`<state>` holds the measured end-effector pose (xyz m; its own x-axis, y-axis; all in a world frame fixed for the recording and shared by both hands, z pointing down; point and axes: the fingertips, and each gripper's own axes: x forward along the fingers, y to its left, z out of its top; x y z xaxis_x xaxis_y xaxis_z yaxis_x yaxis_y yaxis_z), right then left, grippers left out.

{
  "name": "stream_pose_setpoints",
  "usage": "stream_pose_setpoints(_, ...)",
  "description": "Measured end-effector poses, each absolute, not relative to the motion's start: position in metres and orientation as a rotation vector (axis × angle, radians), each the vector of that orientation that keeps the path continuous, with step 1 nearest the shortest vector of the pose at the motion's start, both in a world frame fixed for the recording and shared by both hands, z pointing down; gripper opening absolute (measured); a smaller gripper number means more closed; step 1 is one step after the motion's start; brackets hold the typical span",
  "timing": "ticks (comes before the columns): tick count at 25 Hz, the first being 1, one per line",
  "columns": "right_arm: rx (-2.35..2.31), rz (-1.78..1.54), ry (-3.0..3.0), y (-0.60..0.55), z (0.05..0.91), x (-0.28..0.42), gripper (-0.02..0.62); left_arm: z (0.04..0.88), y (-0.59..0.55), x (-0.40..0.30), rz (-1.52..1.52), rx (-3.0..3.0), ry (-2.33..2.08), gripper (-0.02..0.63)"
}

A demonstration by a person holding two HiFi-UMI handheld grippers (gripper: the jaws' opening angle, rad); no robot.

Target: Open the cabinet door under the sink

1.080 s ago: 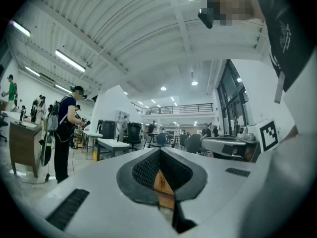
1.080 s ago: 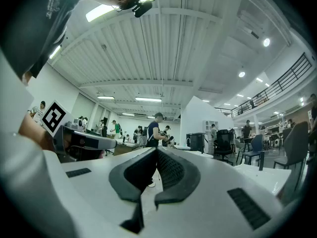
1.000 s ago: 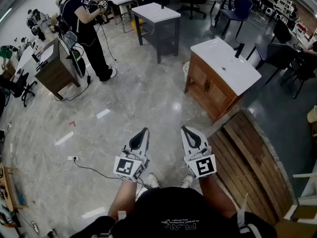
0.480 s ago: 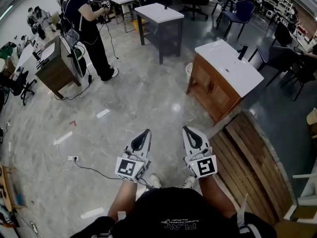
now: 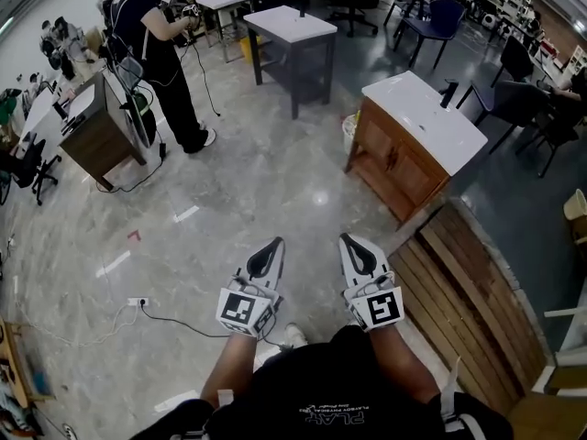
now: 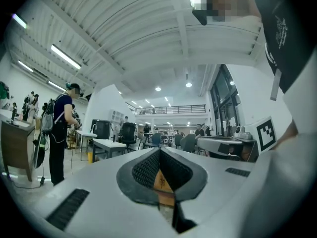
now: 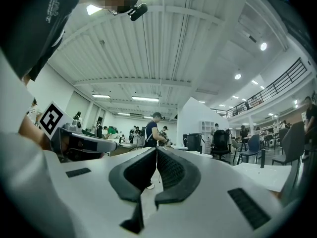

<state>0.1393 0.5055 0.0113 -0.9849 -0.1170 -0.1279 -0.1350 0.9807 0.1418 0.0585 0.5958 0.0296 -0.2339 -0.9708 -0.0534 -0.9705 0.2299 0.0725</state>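
At ten o'clock in my head view, a person in black (image 5: 154,51) stands by a small wooden cabinet (image 5: 90,128). Nearer me, at about eight o'clock, a power strip (image 5: 138,302) lies on the marble floor (image 5: 248,186) with a black cable trailing from it.

My left gripper (image 5: 272,244) is out in front of me over bare floor. Its own view shows the left claw (image 6: 159,151) closed tip to tip with nothing between the pads.

At twelve o'clock, well beyond both grippers, is a grey table with a white top (image 5: 292,26).

My right gripper (image 5: 347,240) sits just beside the left one, pointing the same way. Its own view shows the right claw (image 7: 156,149) also pressed together and empty.

The sink cabinet (image 5: 394,159) stands at one o'clock, well apart from both grippers. It has a white top (image 5: 424,122) with a black faucet (image 5: 447,93) at the far edge. The wooden door (image 5: 376,145) under the sink faces my way and looks flush with the front, so closed. Neither gripper touches it.

At three to four o'clock a wooden pallet (image 5: 468,296) lies on the floor, just beside the cabinet.
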Motion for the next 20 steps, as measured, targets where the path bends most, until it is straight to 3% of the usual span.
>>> stream_pose_setpoints(20, -0.253, 0.151, 2.973, 0.393, 0.008, 0.095, 0.025, 0.042, 0.483, 0.016, -0.12, 1.977, -2.384, 0.021)
